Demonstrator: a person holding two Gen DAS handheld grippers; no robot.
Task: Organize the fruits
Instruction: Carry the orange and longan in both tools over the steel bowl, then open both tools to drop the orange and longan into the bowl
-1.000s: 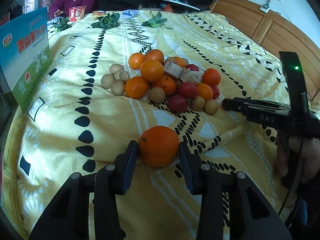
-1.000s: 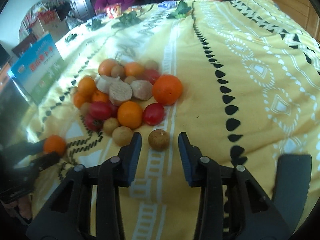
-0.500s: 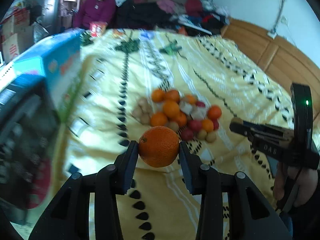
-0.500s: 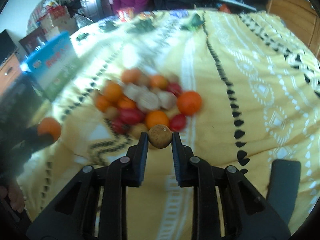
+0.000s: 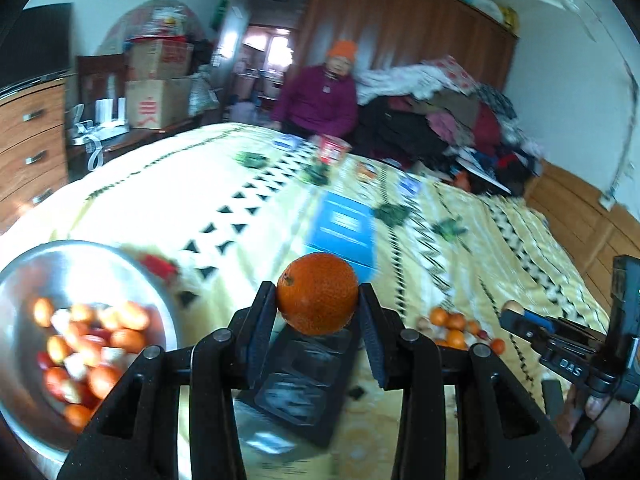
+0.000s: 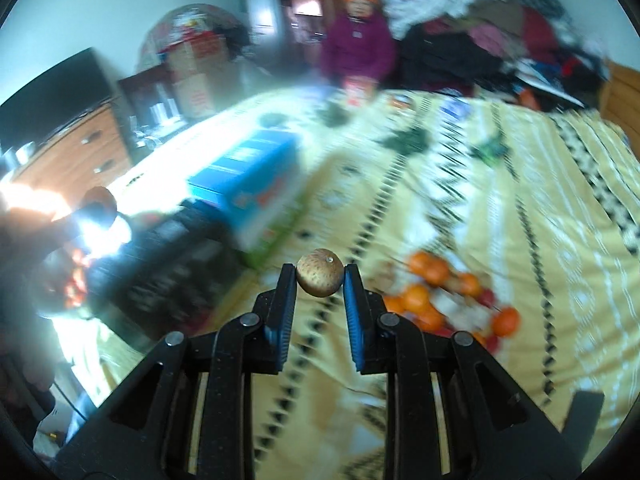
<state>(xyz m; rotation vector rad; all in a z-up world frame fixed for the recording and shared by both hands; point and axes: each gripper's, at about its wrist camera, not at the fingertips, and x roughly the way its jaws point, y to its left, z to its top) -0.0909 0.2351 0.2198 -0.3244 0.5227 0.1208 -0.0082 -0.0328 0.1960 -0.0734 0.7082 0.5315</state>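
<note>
My left gripper (image 5: 318, 300) is shut on an orange (image 5: 317, 293) and holds it in the air above the bed. A steel bowl (image 5: 24, 264) with several fruits in it is at the lower left of the left wrist view. My right gripper (image 6: 320, 280) is shut on a small brown round fruit (image 6: 319, 278), also lifted off the bed. The fruit pile (image 6: 440, 296) of oranges, red and brown fruits lies on the yellow bedspread to the right; it also shows in the left wrist view (image 5: 456, 328). The right gripper (image 5: 520, 316) shows at that view's right edge.
A blue box (image 5: 344, 226) lies on the bedspread ahead, and a black tray (image 5: 308, 380) sits below the left gripper. A person in purple (image 5: 320, 100) sits at the far end. Wooden drawers (image 5: 28, 140) stand at left, piled clothes (image 5: 440, 120) at back right.
Both grippers have risen and swung left, away from the fruit pile. The right gripper closed on the brown fruit and lifted it. The steel bowl has come into the left wrist view.
</note>
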